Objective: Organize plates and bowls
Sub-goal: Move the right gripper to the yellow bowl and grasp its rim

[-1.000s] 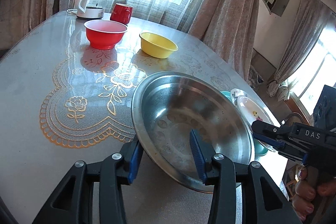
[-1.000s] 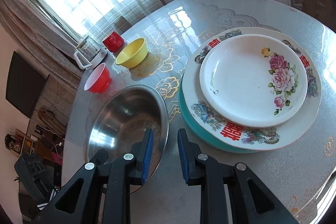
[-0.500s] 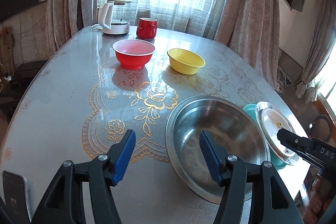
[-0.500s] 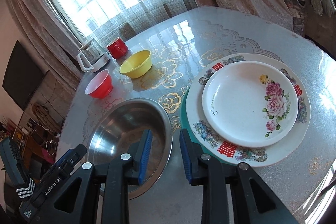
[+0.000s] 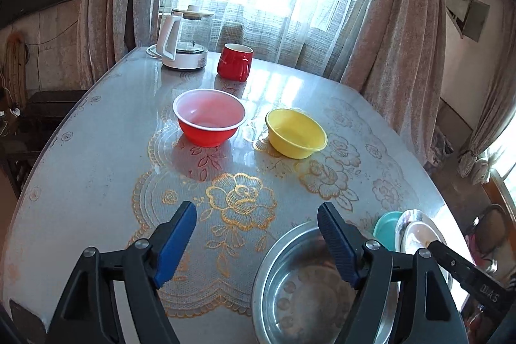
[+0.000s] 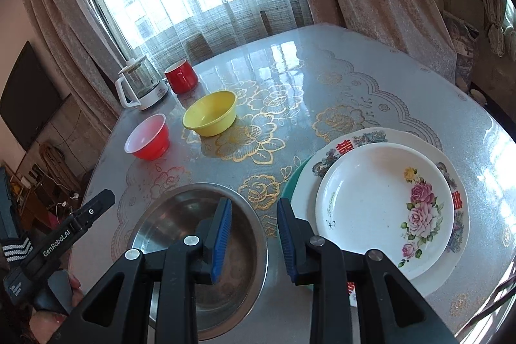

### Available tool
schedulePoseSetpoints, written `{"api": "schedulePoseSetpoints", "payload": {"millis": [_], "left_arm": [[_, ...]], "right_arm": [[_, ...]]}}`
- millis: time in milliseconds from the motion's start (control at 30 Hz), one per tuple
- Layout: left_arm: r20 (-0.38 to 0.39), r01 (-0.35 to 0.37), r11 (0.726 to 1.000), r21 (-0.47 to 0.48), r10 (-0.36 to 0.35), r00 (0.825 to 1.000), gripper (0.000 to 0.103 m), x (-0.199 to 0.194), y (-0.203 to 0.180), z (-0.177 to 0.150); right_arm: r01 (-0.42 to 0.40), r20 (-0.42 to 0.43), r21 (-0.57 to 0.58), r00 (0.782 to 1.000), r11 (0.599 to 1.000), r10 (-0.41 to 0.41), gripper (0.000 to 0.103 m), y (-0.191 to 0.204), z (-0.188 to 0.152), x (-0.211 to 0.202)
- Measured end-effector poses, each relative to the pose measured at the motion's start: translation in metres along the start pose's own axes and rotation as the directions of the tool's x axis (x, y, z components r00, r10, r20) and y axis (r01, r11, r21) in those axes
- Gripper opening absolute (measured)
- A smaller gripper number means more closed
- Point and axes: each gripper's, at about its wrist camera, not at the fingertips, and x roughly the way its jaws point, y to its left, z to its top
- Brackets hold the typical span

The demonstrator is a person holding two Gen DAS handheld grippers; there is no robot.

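Tablecloth (image 5: 96,170) bare between red bowl (image 5: 209,118) and steel bowl (image 6: 180,221), left gripper (image 5: 256,239) spread wide above it, right gripper (image 6: 253,236) narrowly parted, empty, over steel bowl's rim, beside stacked plates (image 6: 383,202).

The left gripper (image 5: 256,234) is hovering with its jaws spread wide, holding nothing. The right gripper (image 6: 253,234) is hanging with jaws parted more narrowly, also empty. Both are pointing forward and downward, side by side.

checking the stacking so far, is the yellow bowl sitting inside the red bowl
No, the yellow bowl stands by itself on the table, apart from the red bowl.
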Motion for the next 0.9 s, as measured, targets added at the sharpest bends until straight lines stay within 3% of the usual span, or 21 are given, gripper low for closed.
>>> {"api": "schedulePoseSetpoints", "payload": {"millis": [300, 467, 600, 700, 833, 900], "left_arm": [[-0.086, -0.012, 1.0, -0.023, 0.01, 0.996, 0.082, 0.068, -0.005, 0.046], [-0.113, 0.021, 0.998, -0.064, -0.028, 0.993, 0.082, 0.093, 0.006, 0.056], [-0.137, 0.052, 0.997, -0.053, -0.059, 0.989, 0.082, 0.107, 0.006, 0.065], [-0.131, 0.04, 0.999, -0.025, -0.043, 0.99, 0.082, 0.113, 0.005, 0.065], [-0.127, 0.017, 1.0, 0.012, -0.016, 0.992, 0.082, 0.123, 0.007, 0.063], [-0.114, 0.052, 0.999, 0.003, -0.051, 0.992, 0.082, 0.128, 0.011, 0.064]], "right_arm": [[0.05, -0.035, -0.096, 0.998, 0.994, -0.054, 0.029, 0.001, 0.035, 0.015], [-0.002, -0.101, -0.075, 0.995, 0.997, -0.005, 0.03, -0.003, 0.058, 0.037], [0.059, -0.115, -0.12, 0.991, 0.991, -0.073, 0.03, 0.0, 0.073, 0.063], [-0.007, -0.188, -0.038, 0.982, 0.999, 0.0, 0.032, -0.004, 0.083, 0.088], [0.016, -0.216, -0.045, 0.976, 0.999, -0.025, 0.034, 0.005, 0.093, 0.115], [0.013, -0.222, -0.068, 0.975, 0.998, -0.027, 0.034, 0.011, 0.1, 0.128]]}}
